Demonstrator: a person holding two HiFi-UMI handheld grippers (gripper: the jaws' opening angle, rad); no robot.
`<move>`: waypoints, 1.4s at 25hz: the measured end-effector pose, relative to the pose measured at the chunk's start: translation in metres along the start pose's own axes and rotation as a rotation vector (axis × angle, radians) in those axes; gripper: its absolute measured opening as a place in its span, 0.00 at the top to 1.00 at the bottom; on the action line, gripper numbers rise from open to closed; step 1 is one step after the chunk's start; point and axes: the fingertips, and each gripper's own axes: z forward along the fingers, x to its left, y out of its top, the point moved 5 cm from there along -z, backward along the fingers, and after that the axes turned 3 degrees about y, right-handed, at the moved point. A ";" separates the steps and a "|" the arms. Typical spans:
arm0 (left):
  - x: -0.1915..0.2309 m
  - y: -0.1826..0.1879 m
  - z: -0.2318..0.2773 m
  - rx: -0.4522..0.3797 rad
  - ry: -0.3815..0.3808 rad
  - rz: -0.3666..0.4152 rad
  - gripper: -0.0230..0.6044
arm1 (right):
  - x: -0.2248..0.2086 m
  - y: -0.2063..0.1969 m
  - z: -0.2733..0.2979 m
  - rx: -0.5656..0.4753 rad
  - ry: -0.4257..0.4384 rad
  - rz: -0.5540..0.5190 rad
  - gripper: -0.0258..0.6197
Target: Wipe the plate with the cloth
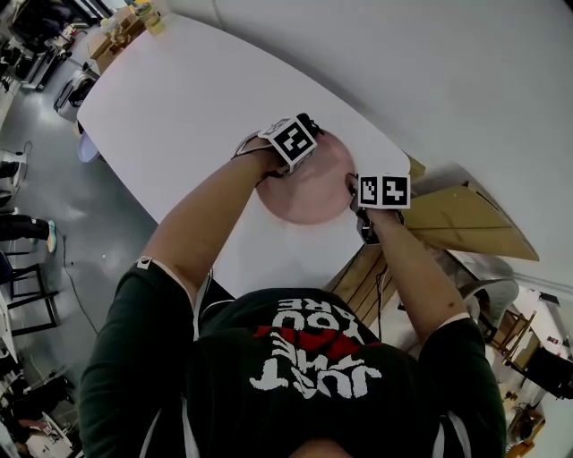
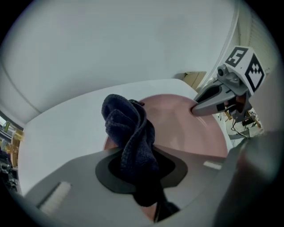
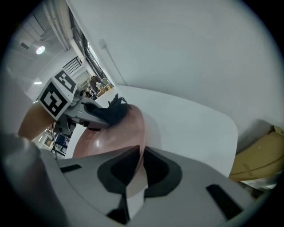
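Note:
A pink plate lies on the white table near its right edge. My left gripper hangs over the plate's far left part, shut on a dark blue cloth that bunches out beyond its jaws onto the plate. My right gripper is shut on the plate's right rim, its jaws pinching the thin edge. From the right gripper view the cloth and the left gripper rest at the plate's far side.
A tan cardboard box stands right of the table, beside the plate. Small jars sit at the table's far end. Chairs and clutter line the floor on the left.

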 end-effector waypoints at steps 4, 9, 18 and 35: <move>-0.040 0.037 0.012 -0.032 -0.066 0.102 0.82 | 0.002 0.000 0.002 -0.003 -0.003 -0.004 0.93; -0.096 0.047 0.007 -0.075 -0.221 0.227 0.82 | -0.002 -0.001 0.001 -0.030 0.028 0.035 0.94; -0.037 -0.011 -0.071 -0.231 -0.054 -0.058 0.82 | -0.009 0.000 -0.001 -0.072 0.031 0.075 0.94; -0.055 0.012 0.006 -0.040 0.136 0.145 0.82 | -0.006 -0.003 -0.001 -0.093 -0.006 0.113 0.94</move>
